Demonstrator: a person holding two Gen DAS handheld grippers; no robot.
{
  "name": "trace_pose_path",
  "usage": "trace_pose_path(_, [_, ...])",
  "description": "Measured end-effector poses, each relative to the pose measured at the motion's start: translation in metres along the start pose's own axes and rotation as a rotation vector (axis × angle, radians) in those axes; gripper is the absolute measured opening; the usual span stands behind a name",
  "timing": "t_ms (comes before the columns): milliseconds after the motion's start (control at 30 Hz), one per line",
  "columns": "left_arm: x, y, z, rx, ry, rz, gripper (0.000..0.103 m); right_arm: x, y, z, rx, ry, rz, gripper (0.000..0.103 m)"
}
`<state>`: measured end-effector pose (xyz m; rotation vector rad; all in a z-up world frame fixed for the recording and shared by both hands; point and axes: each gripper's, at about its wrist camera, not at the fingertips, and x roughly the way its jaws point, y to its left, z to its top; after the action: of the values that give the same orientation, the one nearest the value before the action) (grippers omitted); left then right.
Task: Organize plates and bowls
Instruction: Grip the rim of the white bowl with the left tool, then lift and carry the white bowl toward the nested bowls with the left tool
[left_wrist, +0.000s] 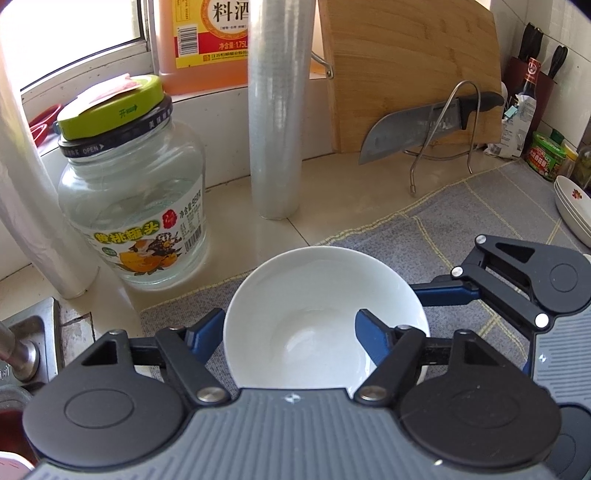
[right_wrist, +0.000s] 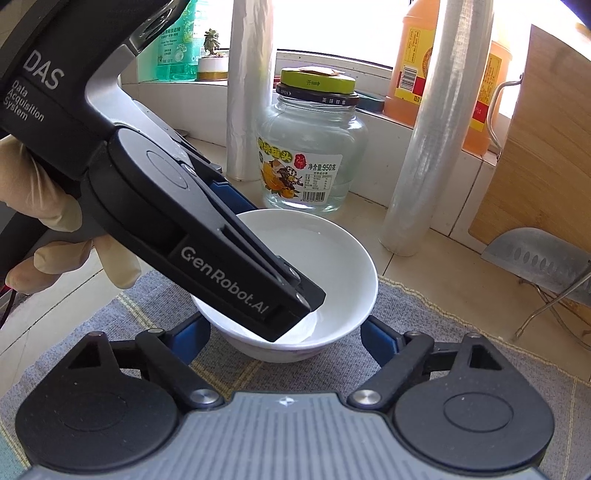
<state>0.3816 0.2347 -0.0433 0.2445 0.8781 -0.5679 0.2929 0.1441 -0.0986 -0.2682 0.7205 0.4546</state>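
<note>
The left gripper (left_wrist: 290, 334) straddles the near-left rim of the white bowl (left_wrist: 317, 295): one blue finger (left_wrist: 373, 334) sits inside the bowl and the other lies outside against the wall, so the rim is between them, though I cannot tell whether they pinch it or merely bracket it. In the right wrist view the left gripper (right_wrist: 221, 236) reaches down from the upper left into the bowl (right_wrist: 343, 266), held by a gloved hand (right_wrist: 48, 229).

The right gripper (right_wrist: 286, 338) is spread wide, its blue fingers (right_wrist: 376, 339) low on either side of the bowl's base and not clearly touching it. In the left wrist view the right gripper (left_wrist: 524, 284) comes in from the right, one finger reaching toward the bowl's right side.

The bowl stands upright on a grey cloth (left_wrist: 461, 221) on the counter. Behind it are a glass jar (left_wrist: 136, 206) with a green lid and a tall film roll (left_wrist: 277, 122). Further back a cutting board (left_wrist: 410, 74) leans on a wire rack (left_wrist: 439, 147) that holds a knife (left_wrist: 413, 129). An orange bottle (left_wrist: 203, 40) stands on the sill. A stack of plates (left_wrist: 572, 206) sits on the cloth at the far right.
</note>
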Motion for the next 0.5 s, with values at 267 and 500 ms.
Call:
trace_pose_path(267, [0.0012, -0.0005, 0.0015, 0.012, 0.007, -0.014, 0.073, 0.0004, -0.0007, 0.001, -0.002, 0.004, 0.001, 0.088])
trace_pose_path(500, [-0.0032, -0.0046, 0.0012, 0.02, 0.014, -0.019, 0.072, -0.0058, 0.0013, 0.0022, -0.024, 0.022, -0.002, 0.088])
